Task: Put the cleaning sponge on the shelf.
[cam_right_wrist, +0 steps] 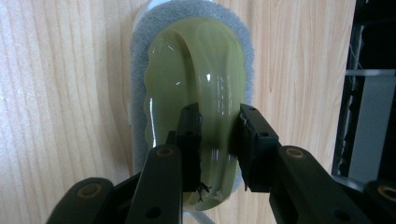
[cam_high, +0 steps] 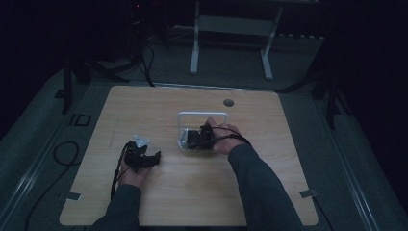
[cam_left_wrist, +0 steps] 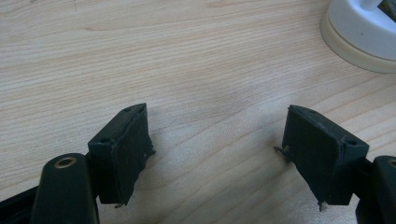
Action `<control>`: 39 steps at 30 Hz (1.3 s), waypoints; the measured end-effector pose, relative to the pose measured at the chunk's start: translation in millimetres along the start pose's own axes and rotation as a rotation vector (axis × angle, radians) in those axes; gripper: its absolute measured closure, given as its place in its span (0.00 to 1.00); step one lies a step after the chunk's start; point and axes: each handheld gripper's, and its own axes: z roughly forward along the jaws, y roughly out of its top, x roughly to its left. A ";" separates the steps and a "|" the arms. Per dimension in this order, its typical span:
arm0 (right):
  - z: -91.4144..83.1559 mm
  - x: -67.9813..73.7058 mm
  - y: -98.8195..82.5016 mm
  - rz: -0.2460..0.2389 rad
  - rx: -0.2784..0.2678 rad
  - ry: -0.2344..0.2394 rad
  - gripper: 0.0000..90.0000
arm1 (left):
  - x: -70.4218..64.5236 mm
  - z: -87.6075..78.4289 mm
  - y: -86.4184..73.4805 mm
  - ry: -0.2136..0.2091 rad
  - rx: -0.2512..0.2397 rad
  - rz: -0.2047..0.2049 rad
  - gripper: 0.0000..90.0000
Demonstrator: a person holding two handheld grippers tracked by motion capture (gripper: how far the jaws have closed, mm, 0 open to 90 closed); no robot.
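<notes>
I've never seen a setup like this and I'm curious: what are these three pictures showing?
A person at a wooden table holds a two-jaw hand tool in each hand. The high view looks down on the table from above. The other two pictures come from cameras riding on the tools, looking along their black jaws. The left gripper rests open over bare wood, holding nothing. The right gripper is closed on the yellow-green handle of a scrubber with a grey pad, lying on the table beside a white frame.

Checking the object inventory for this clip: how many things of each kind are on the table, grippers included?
Grippers: 2 (left gripper, right gripper)
Green-handled scrubber: 1
White frame: 1
Total: 4
</notes>
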 end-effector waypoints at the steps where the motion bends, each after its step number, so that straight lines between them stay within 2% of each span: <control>1: 0.1 0.4 0.1 0.003 0.004 0.000 0.80 | 0.0 0.0 0.0 0.000 0.000 0.000 0.26; 5: 1.0 -0.8 -0.5 0.016 0.008 -0.004 0.79 | -0.2 0.1 0.0 0.000 -0.001 -0.003 0.26; 10: 1.0 -3.0 -1.7 0.030 0.006 -0.016 0.71 | -0.1 0.0 0.0 0.000 0.000 -0.001 0.26; 21: -6.3 -2.0 -3.0 0.056 -0.038 -0.028 0.61 | -0.1 -0.1 0.0 0.000 0.001 -0.001 0.26; 24: -11.4 -1.9 -4.0 0.074 -0.069 -0.030 0.60 | -0.1 -0.1 0.0 -0.001 0.002 -0.001 0.26; 32: -25.7 -2.6 -10.4 0.150 -0.163 0.007 0.64 | -0.1 -0.1 0.0 -0.001 0.002 -0.001 0.26; 34: -29.2 -1.3 -11.2 0.154 -0.178 0.006 0.65 | -0.1 -0.1 0.0 -0.001 0.002 -0.001 0.26; 39: -39.2 3.4 -13.9 0.208 -0.237 0.031 0.68 | -0.1 -0.1 0.0 -0.001 0.001 -0.001 0.26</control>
